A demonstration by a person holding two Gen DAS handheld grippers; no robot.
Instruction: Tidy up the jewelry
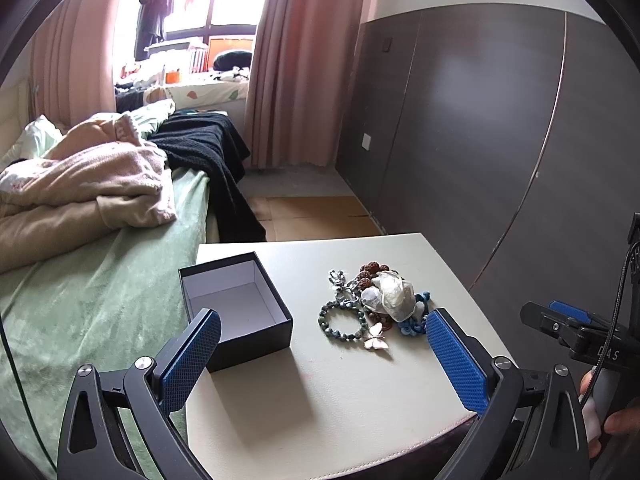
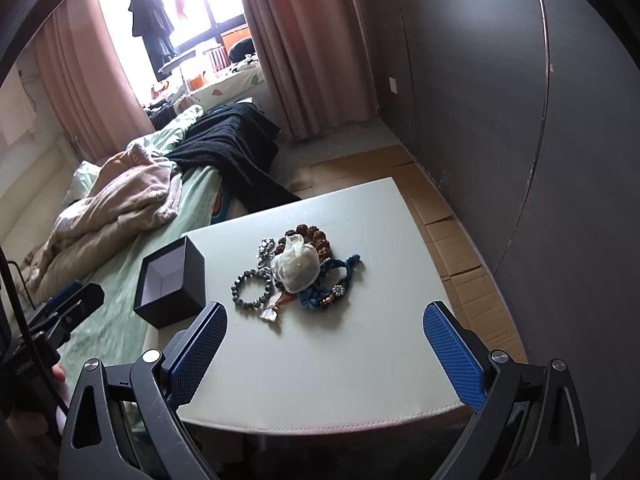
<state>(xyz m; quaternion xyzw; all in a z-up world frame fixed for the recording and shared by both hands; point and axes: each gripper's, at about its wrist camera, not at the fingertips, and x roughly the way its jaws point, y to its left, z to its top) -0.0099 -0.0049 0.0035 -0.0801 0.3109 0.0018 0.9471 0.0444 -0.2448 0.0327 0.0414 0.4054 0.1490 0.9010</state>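
left gripper (image 1: 322, 354) and right gripper (image 2: 324, 350) both spread wide with blue textured pads, gripping nothing, above the pale tabletop (image 1: 340, 400). tangled heap of beaded bracelets, blue cord and gauzy white pouch (image 1: 378, 306) mid-table, just beside the open black cardboard box with white lining (image 1: 236, 308).

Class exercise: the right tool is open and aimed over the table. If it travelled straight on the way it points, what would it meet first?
Probably the jewelry pile, most likely the white organza pouch on top. The right tool has only bare table before it, though depth is unclear.
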